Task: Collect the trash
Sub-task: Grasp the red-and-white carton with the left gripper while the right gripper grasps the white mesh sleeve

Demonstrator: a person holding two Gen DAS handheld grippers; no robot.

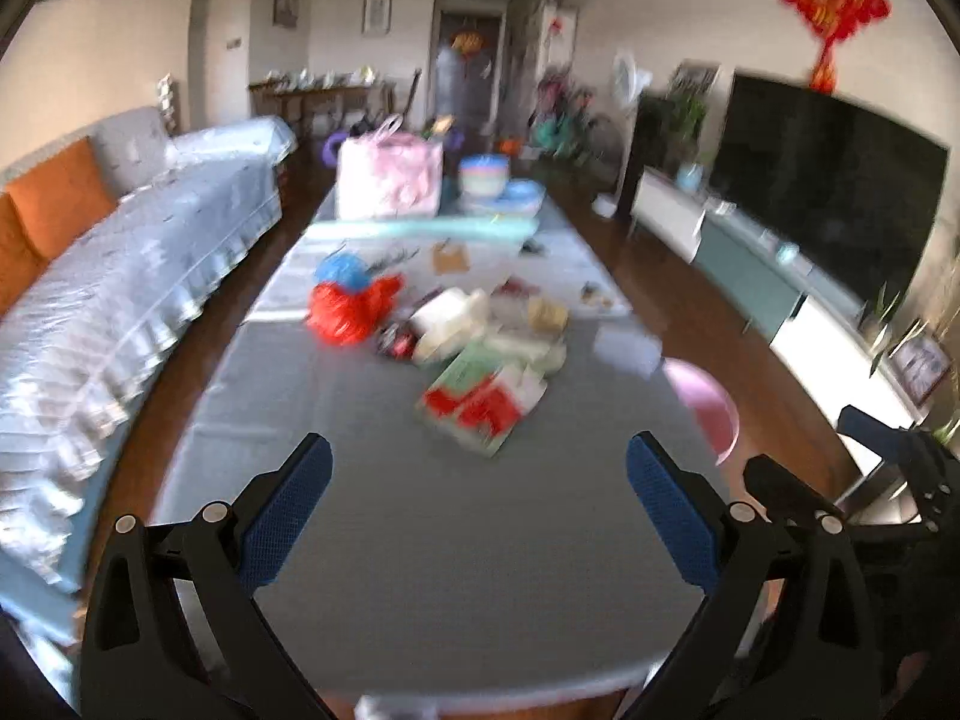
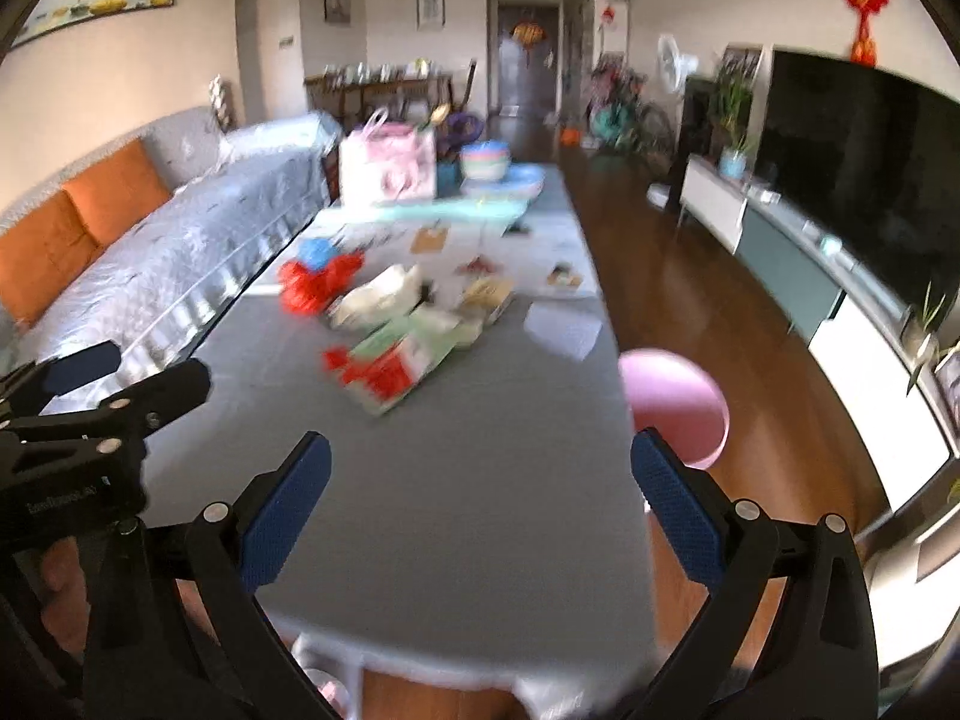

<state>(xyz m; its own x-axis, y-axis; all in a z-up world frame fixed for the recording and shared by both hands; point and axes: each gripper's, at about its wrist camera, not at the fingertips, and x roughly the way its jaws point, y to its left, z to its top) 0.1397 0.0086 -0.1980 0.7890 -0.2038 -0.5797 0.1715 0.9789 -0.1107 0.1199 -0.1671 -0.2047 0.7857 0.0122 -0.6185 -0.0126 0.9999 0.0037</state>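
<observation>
A heap of trash lies mid-table on the grey table (image 1: 372, 528): a red and green flat package (image 1: 480, 402), crumpled white wrappers (image 1: 450, 318), a red plastic bag (image 1: 348, 309) and a blue one (image 1: 342, 270). The same package (image 2: 390, 366), white wrappers (image 2: 378, 294) and red bag (image 2: 312, 282) show in the right wrist view. My left gripper (image 1: 480, 516) hovers open over the near end of the table, well short of the heap. My right gripper (image 2: 480, 510) is open too, over the near right part of the table (image 2: 480, 540). Both are empty. Both views are blurred.
A pink bag (image 1: 390, 177) and stacked bowls (image 1: 486, 174) stand at the table's far end. A pink round stool (image 2: 672, 402) sits by the right edge. A covered sofa (image 1: 120, 300) runs along the left, a TV (image 1: 828, 192) and cabinet along the right.
</observation>
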